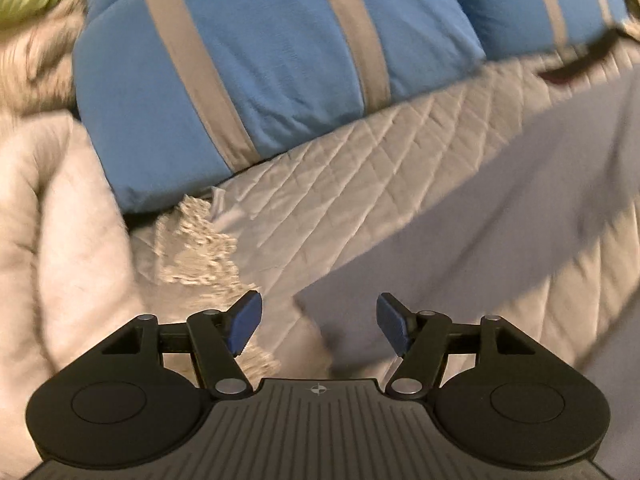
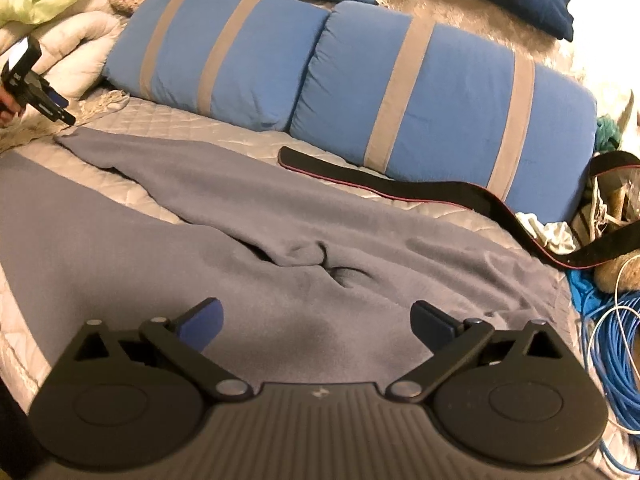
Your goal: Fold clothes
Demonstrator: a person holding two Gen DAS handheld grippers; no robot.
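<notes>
Grey cloth (image 2: 280,208) lies spread and wrinkled across the quilt (image 2: 224,130), centre frame, below 2 blue pillows (image 2: 440,92). Both tongs released, nothing between pads: left gripper (image 1: 318,326), right gripper (image 2: 316,326). Soft, light, limp knit, likely to sag; pinch corners or the hem at upper left.
</notes>
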